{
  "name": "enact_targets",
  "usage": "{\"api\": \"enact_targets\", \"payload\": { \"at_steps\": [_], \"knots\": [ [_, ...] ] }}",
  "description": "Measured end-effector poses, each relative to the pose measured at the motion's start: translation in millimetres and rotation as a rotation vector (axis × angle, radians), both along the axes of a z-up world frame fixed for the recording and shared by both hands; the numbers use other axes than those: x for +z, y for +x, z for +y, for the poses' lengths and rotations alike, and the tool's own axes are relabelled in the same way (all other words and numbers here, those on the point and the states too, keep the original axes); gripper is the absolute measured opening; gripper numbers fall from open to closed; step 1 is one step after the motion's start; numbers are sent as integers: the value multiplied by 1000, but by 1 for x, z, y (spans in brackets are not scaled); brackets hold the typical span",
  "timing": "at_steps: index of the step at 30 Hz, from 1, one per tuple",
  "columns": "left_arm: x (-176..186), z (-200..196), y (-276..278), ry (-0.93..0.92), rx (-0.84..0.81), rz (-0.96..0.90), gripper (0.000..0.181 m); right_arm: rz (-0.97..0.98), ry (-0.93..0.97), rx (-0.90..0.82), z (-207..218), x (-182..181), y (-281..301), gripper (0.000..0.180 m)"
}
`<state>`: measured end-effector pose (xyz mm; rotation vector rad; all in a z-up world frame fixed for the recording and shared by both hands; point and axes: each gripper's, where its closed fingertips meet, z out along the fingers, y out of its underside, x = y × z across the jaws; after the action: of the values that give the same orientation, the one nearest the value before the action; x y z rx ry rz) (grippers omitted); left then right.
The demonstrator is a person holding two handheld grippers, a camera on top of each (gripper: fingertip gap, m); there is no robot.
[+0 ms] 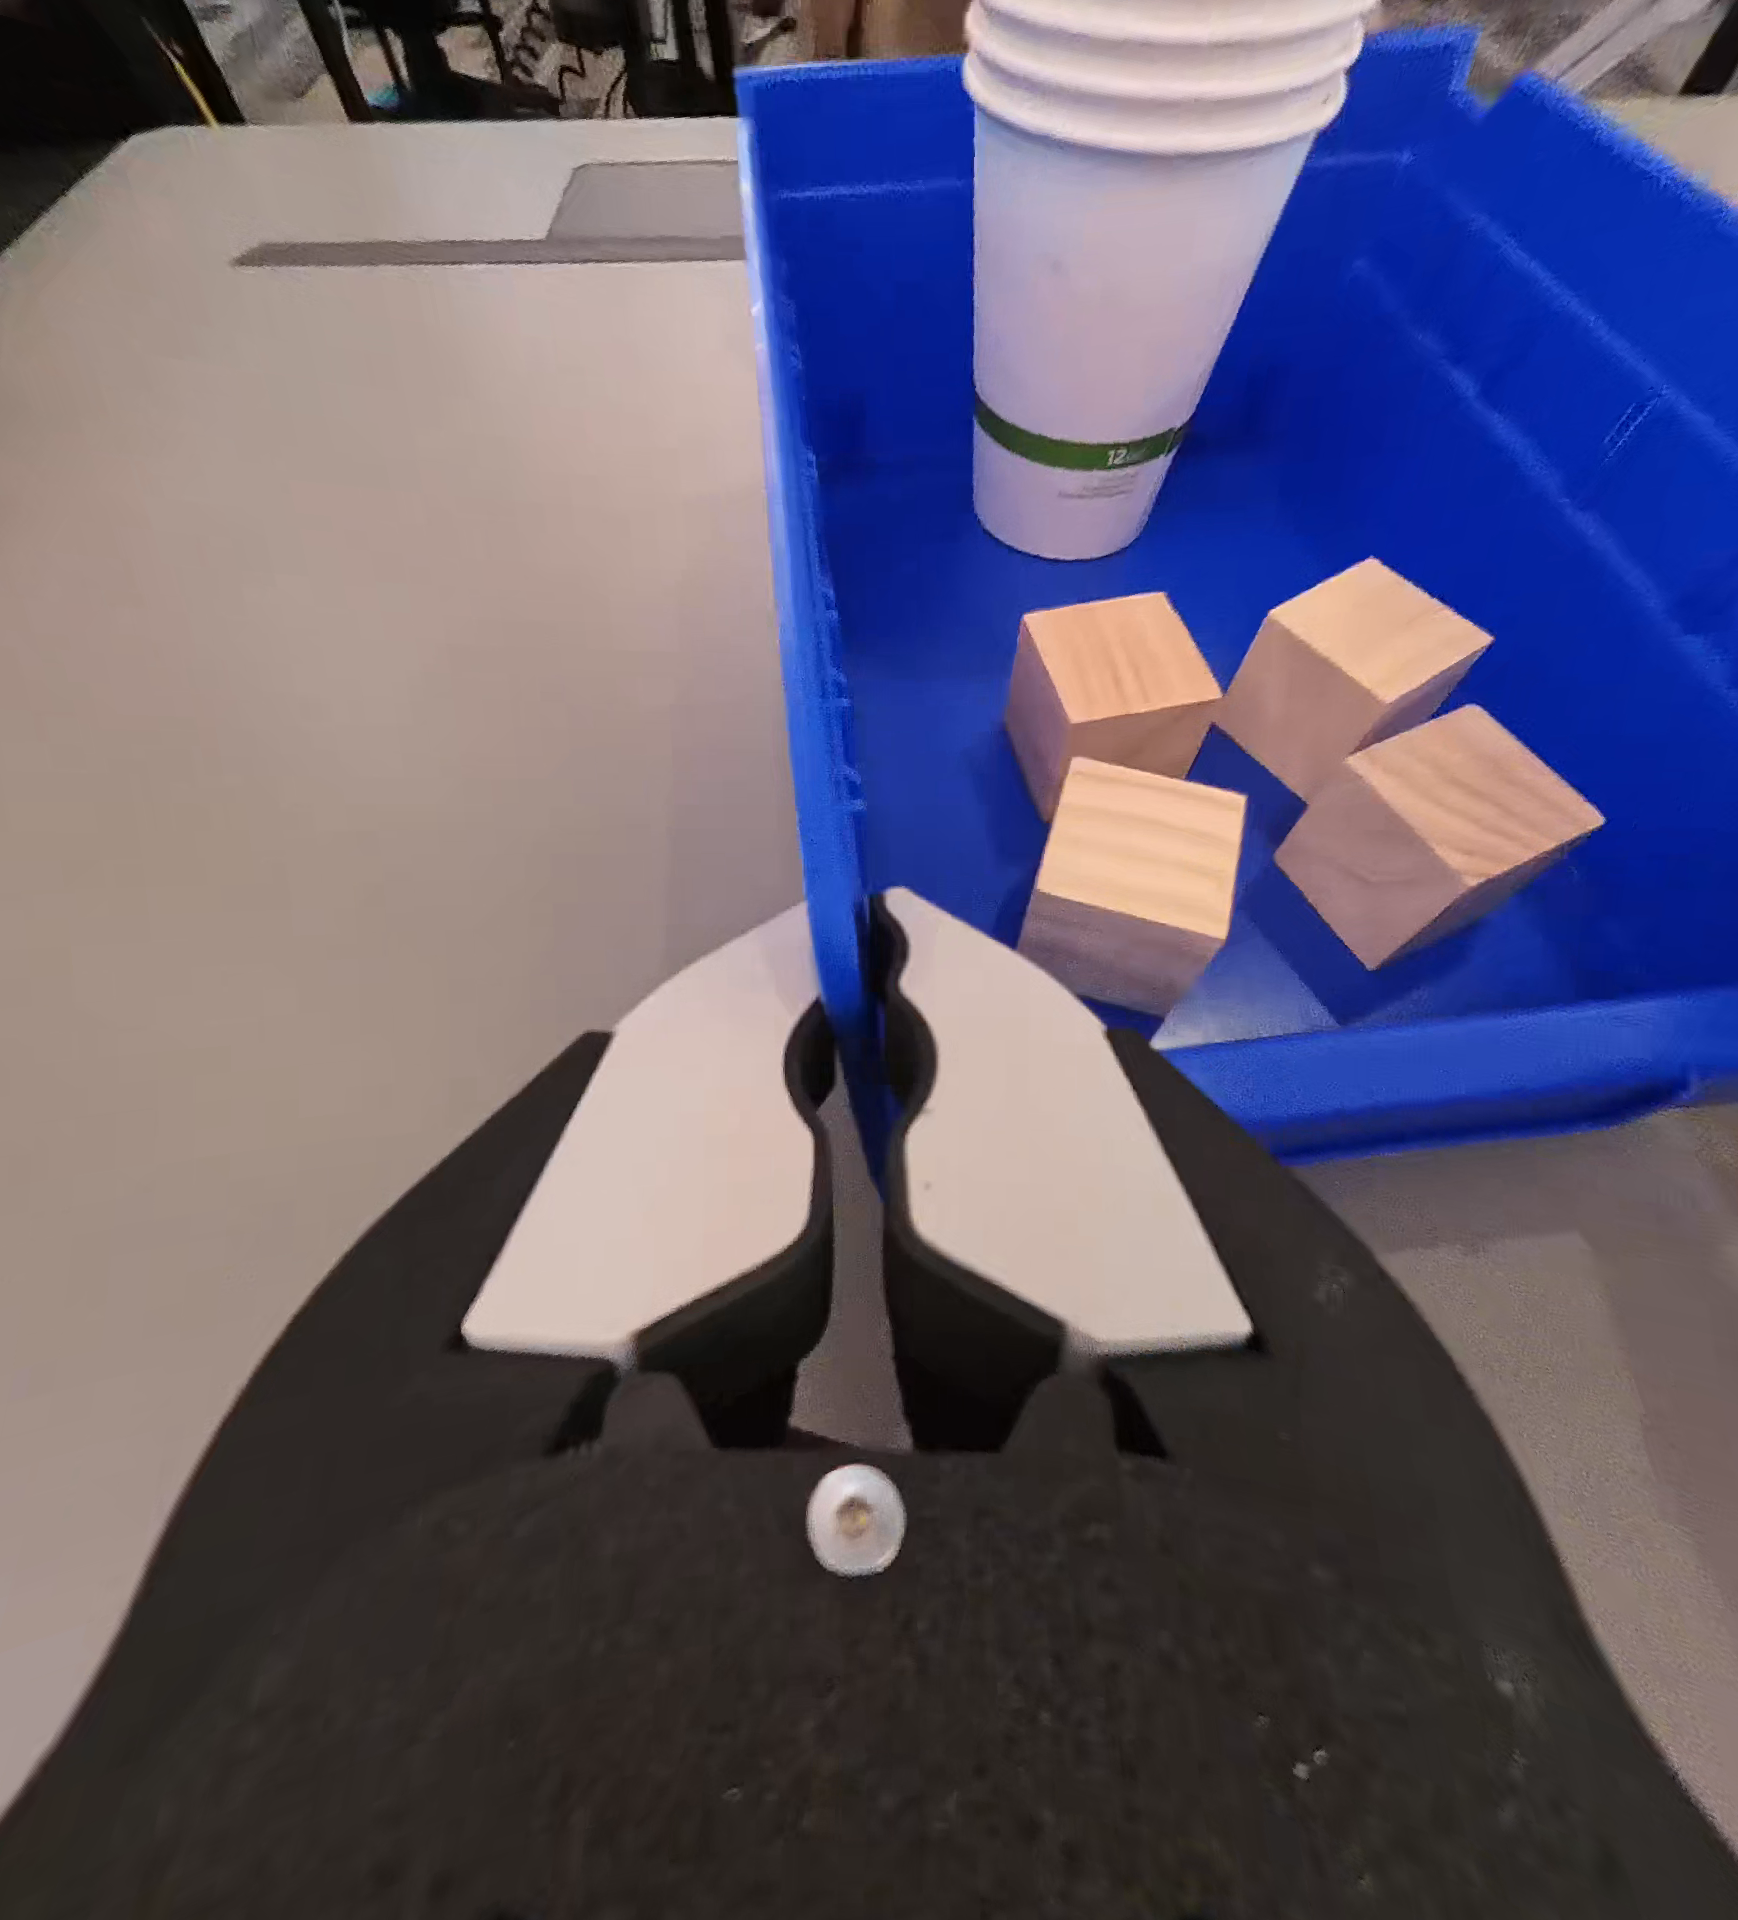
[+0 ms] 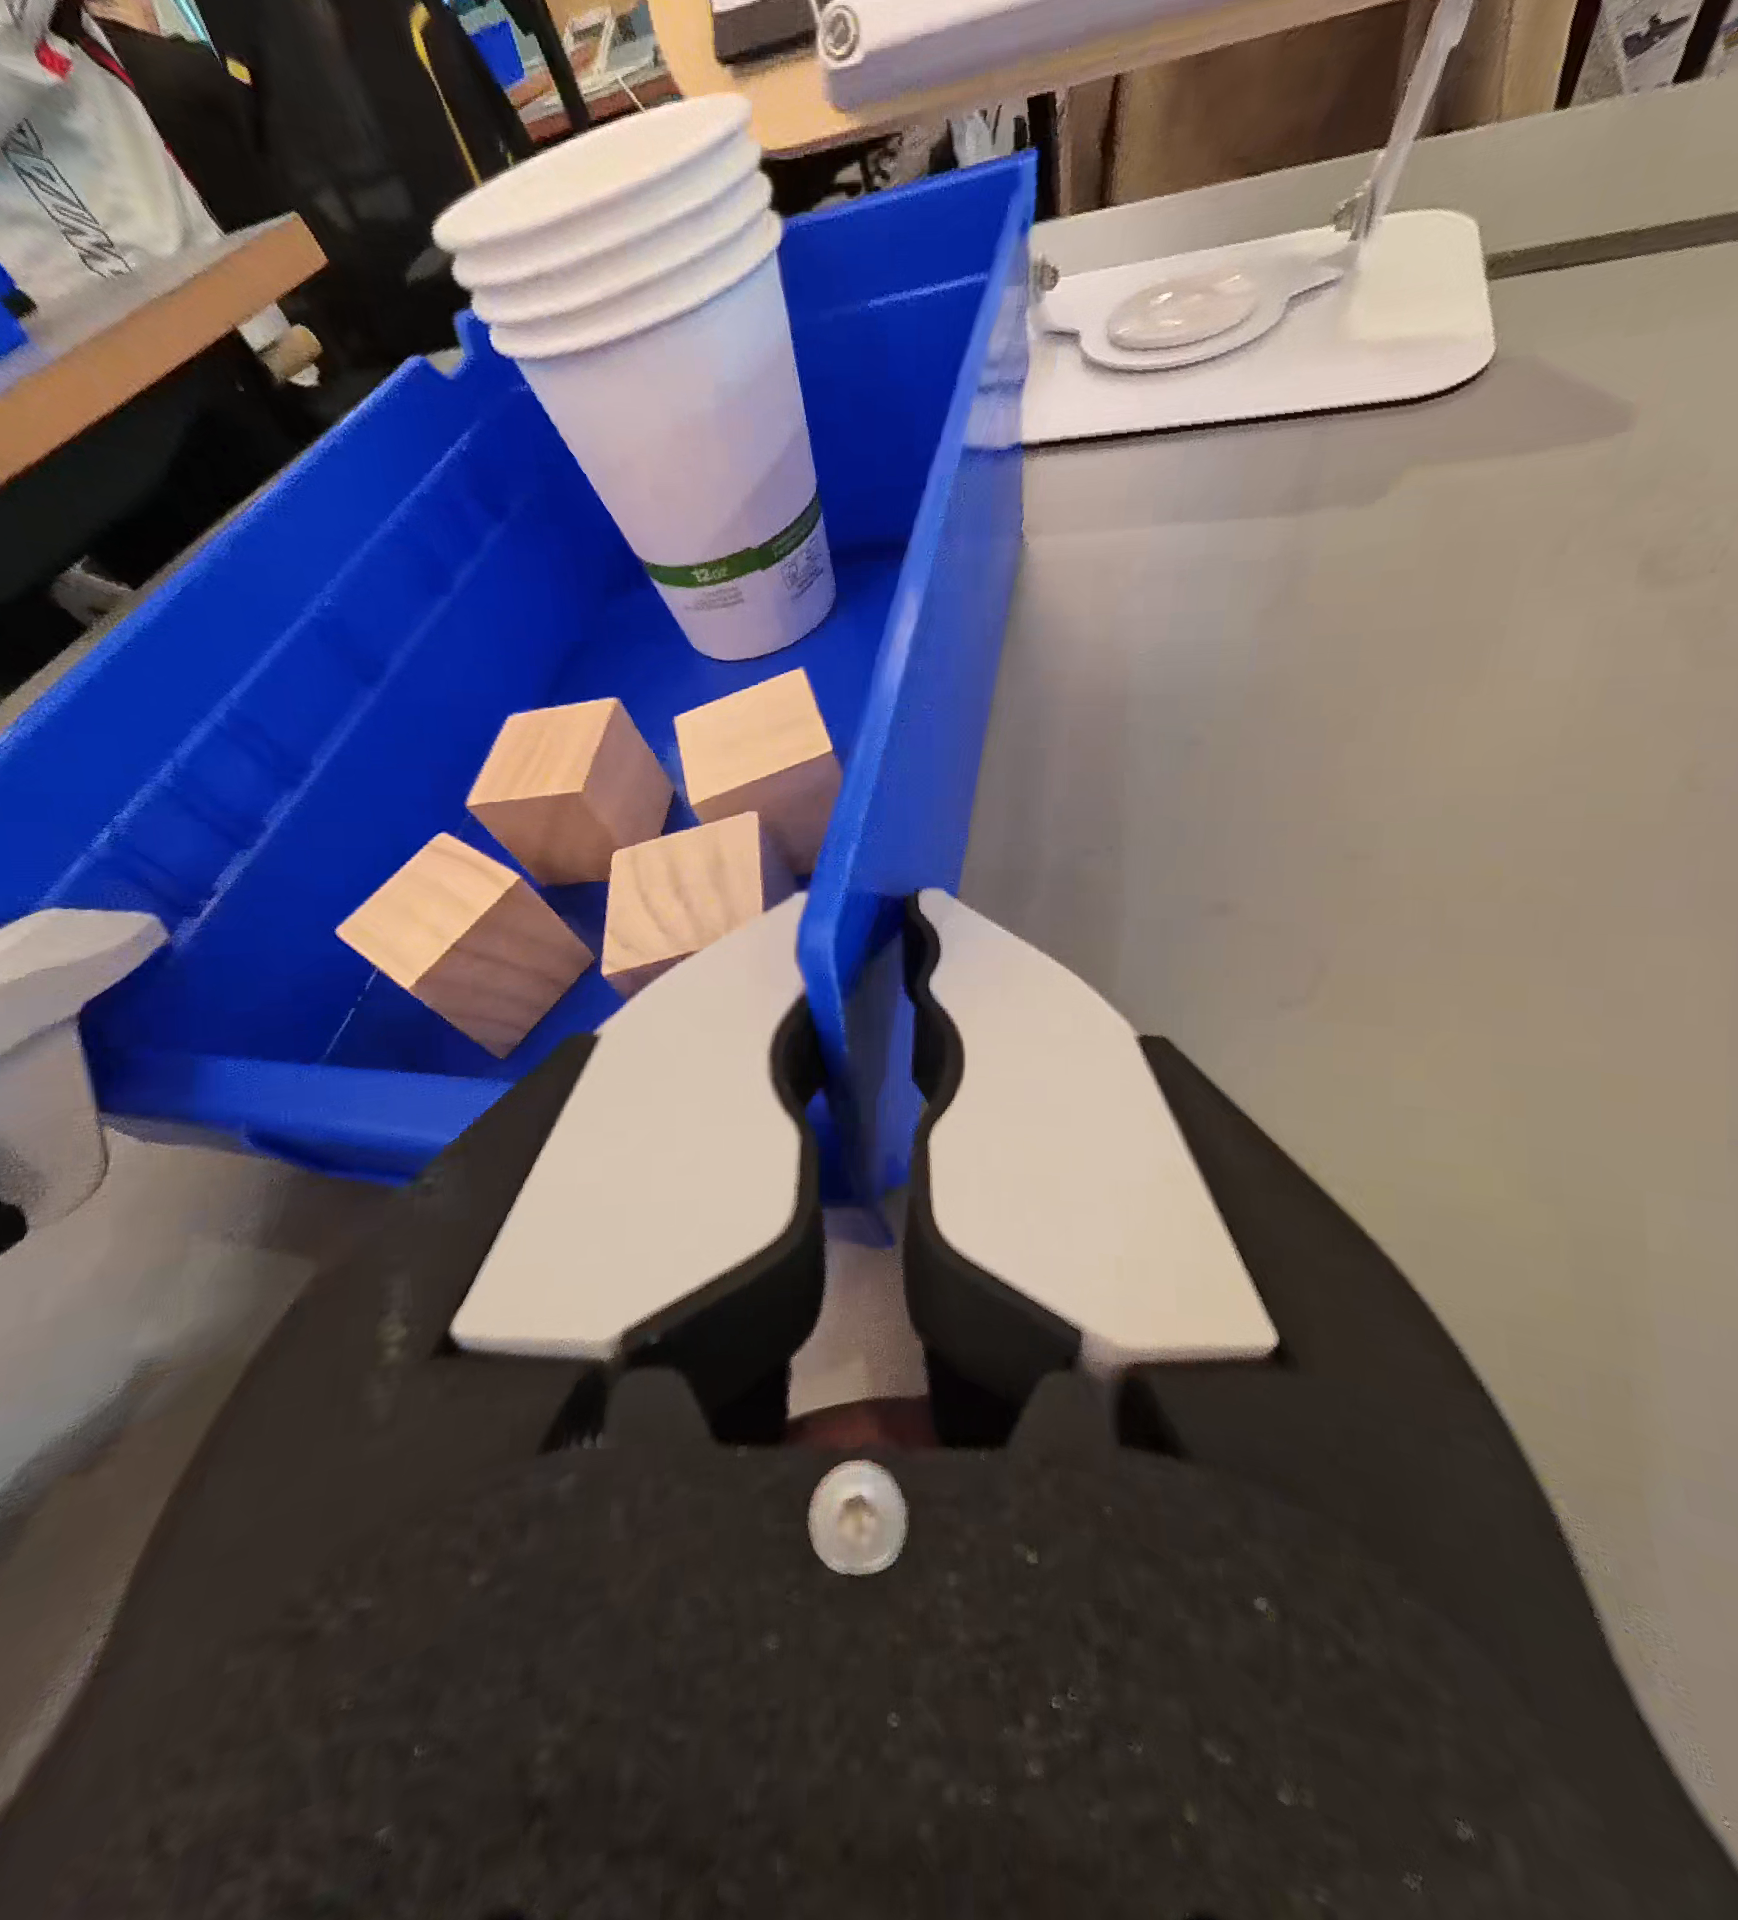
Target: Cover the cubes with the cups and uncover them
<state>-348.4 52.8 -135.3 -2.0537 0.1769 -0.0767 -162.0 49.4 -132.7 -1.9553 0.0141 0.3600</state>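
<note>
While each tool, left tool (image 1: 857, 940) and right tool (image 2: 860, 935), pinches a wall of the blue bin (image 1: 1530, 436), it holds stacked cups (image 1: 1104, 312) and four wooden cubes (image 1: 1135, 862).

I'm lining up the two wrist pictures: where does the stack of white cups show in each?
Left wrist view: stack of white cups at top centre-right, upright in the blue bin.
Right wrist view: stack at upper centre-left, leaning.
Shared landmark: four wooden cubes in front of it.

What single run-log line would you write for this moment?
left claw: shut on blue bin wall | right claw: shut on opposite wall | cup stack, four cubes: inside bin, uncovered
</note>
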Motion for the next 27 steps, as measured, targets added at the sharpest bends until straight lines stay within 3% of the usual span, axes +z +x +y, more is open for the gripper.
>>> {"api": "enact_targets", "payload": {
  "at_steps": [6,11,16,22,25,27],
  "knots": [
    [1,7,-67,-20,47,-13,2,9,-1,-28,3,0,-69,12],
    [2,20,-132,-32,72,-10,3,-73,-17,-9,13,1,-143,31],
    [1,36,-191,-30,68,-72,3,-61,-19,61,19,0,-194,17],
    [1,57,-218,-37,28,-65,4,-86,-3,77,29,1,-222,23],
    [1,56,-221,-30,75,-84,7,-85,16,171,27,2,-222,24],
    [2,50,-228,-10,163,-36,23,-82,16,233,13,2,-209,43]
  ]
}}
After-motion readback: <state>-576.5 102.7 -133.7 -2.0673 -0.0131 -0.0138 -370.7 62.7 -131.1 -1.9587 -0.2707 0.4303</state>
